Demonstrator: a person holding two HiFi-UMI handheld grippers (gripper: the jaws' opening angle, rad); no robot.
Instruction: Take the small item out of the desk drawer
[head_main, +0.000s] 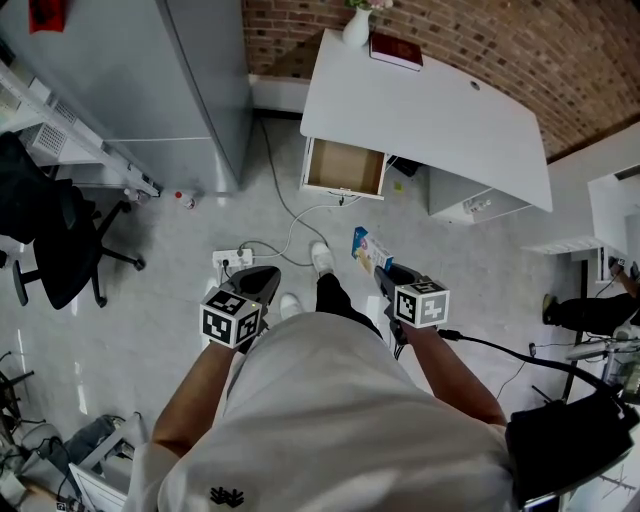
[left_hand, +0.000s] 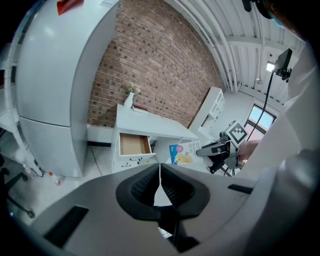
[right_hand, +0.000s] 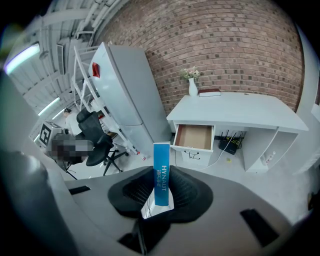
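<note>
A small flat box (right_hand: 161, 172), blue along its edge with a printed face (head_main: 368, 249), stands clamped between the jaws of my right gripper (head_main: 381, 268); the left gripper view shows the box (left_hand: 181, 153) out at the right. The white desk (head_main: 430, 110) stands ahead by the brick wall, and its drawer (head_main: 344, 167) is pulled out with a bare wooden bottom. The drawer (right_hand: 194, 137) shows past the box in the right gripper view. My left gripper (head_main: 262, 283) hangs lower left, away from the desk, its jaws (left_hand: 160, 186) closed together on nothing.
A white vase (head_main: 357, 27) and a dark red book (head_main: 396, 50) sit on the desk's far edge. A large grey cabinet (head_main: 180, 80) stands left of the desk. A power strip (head_main: 232, 260) and cables lie on the floor. A black office chair (head_main: 55, 240) is at left.
</note>
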